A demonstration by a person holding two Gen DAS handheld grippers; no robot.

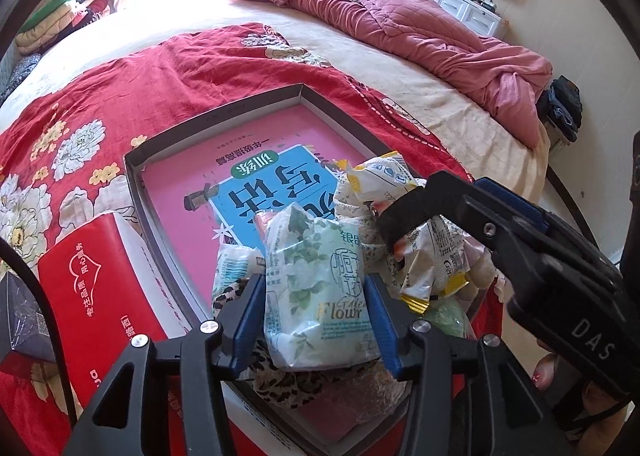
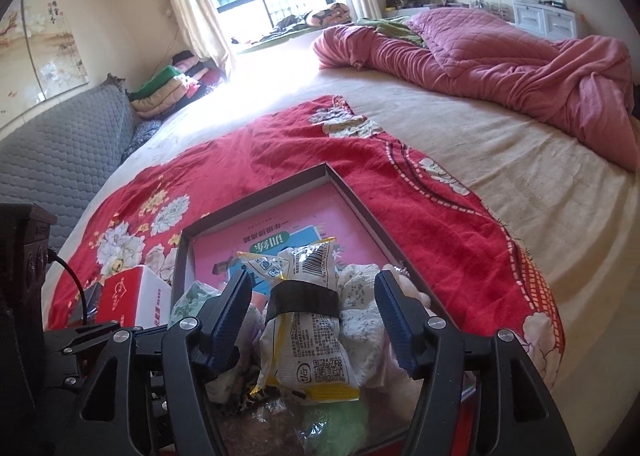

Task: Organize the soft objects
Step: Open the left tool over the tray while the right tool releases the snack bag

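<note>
Your left claw (image 1: 316, 320) pinches the light, squashy tissue pack (image 1: 320, 288) mid-body; your right claw (image 2: 316, 320) stands open around the crinkly snack packet (image 2: 306, 336), best gripped at its banded waist.

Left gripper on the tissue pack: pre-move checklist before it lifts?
1. Left gripper fingers against both sides of the tissue pack: ok.
2. Grip firm: cannot tell.
3. Right gripper open, not gripping the snack bag: ok.
4. Snack bag crowds the pack's right side and right gripper hangs close: not ok.
5. Free room in the box, over the pink book: ok.
6. Pile under the pack stable: cannot tell.
</note>
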